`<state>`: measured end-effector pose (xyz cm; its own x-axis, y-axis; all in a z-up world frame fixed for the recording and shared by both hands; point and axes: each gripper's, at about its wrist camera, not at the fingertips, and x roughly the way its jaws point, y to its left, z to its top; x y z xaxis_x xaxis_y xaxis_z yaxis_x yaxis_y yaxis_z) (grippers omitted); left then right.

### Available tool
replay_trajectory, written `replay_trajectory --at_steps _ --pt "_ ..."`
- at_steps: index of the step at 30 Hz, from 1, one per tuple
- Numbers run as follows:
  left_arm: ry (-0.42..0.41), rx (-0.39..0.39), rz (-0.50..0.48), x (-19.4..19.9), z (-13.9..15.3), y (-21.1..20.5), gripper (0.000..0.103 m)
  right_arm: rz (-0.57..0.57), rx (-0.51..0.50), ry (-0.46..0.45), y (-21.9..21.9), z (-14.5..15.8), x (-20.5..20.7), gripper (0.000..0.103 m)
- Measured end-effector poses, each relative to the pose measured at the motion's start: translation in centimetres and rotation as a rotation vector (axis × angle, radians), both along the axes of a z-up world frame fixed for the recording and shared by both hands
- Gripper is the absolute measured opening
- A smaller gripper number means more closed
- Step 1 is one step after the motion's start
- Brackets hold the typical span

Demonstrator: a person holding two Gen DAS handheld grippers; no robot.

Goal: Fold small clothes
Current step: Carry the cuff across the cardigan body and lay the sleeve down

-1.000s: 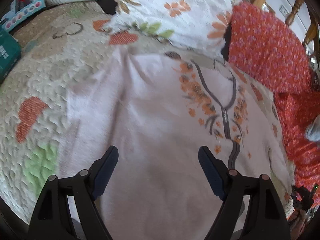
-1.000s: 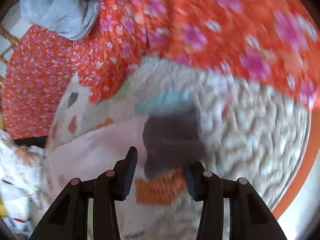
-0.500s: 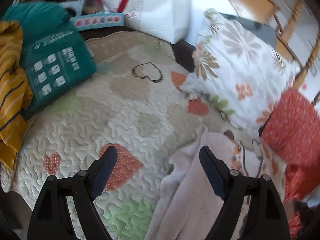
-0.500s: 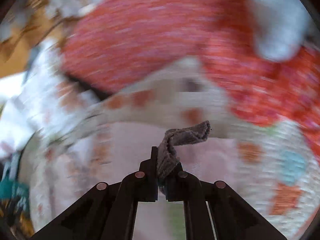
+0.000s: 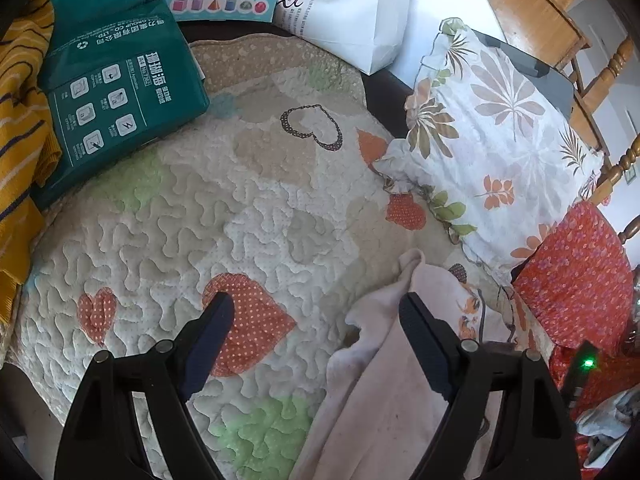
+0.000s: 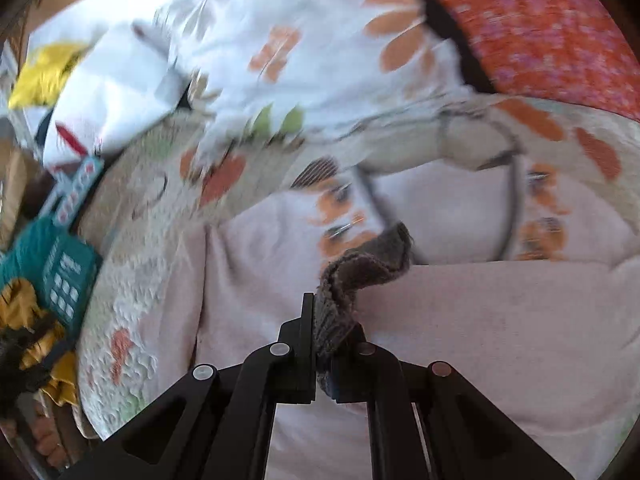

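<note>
Right tool (image 6: 326, 344) clamps a grey cloth (image 6: 360, 272) above the pale shirt (image 6: 480, 340), left tool (image 5: 316, 340) gapes idle; bunched grip may slip, spoiling the fold.

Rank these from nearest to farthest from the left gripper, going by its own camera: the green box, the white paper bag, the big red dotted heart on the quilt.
1. Red dotted heart, on the quilt beside the left gripper's left finger.
2. Green box, farther up on the left.
3. White paper bag, at the top, past the quilt's edge.
</note>
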<state>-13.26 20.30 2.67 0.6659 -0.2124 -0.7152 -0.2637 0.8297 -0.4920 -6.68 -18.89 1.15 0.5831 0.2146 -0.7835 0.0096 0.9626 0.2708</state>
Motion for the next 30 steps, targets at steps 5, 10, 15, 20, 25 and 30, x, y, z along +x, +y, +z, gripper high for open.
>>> replay_trajectory --at_steps 5,10,15,20,25,30 --pt "0.004 -0.003 0.003 0.1 -0.1 0.1 0.084 0.039 -0.030 0.042 3.7 -2.4 2.3 0.005" --pt "0.015 -0.007 0.018 0.3 -0.2 0.5 0.084 0.072 -0.058 0.056 6.7 -3.7 3.8 0.005" --pt "0.027 -0.023 0.049 0.4 -0.5 1.4 0.084 0.173 -0.051 0.061 9.1 -3.7 4.0 0.016" --pt "0.035 -0.055 0.092 0.1 -0.8 2.9 0.084 0.252 0.003 0.020 10.3 -1.1 -0.1 0.036" --pt "0.045 -0.074 0.131 -0.2 -1.2 3.9 0.084 0.427 0.064 0.057 12.4 -1.5 -7.2 0.037" --pt "0.052 -0.067 0.126 -0.3 -1.3 3.6 0.084 0.536 0.067 0.098 15.0 -4.1 -13.2 0.037"
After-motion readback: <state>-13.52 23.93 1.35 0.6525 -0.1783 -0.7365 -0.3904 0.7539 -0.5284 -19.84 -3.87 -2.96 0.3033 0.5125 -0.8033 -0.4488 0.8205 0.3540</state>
